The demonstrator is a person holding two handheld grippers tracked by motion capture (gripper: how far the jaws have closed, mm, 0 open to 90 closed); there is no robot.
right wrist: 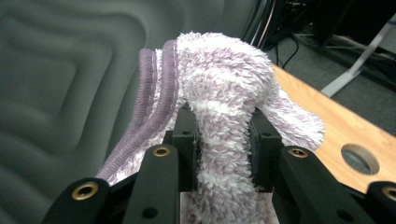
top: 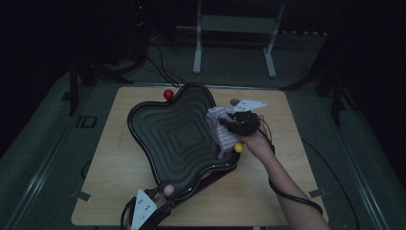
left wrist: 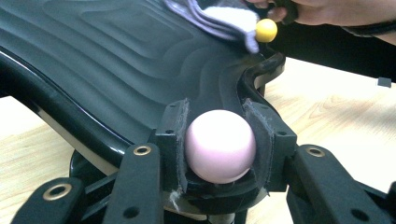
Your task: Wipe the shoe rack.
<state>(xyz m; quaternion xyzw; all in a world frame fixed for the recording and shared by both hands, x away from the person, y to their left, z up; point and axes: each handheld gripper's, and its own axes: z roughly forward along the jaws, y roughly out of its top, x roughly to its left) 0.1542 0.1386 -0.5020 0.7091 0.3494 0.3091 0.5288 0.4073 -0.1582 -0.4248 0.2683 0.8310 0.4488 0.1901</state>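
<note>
The person's right forearm reaches in from the lower right, its right gripper [top: 239,120] over the right lobe of the wavy black ridged plastic tray [top: 177,136] — jaws pinched on a fluffy lilac-and-white cloth [right wrist: 224,93] lying against the tray's surface. The left gripper [left wrist: 219,154] sits low at the tray's near corner, clamped on a pale pink ball knob [left wrist: 220,145] at the rim.

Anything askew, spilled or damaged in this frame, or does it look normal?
The black wavy tray is tipped, raised off the table by the left gripper, clamped on its pink knob. That suits wiping with the cloth. Nothing spilled or broken.
</note>
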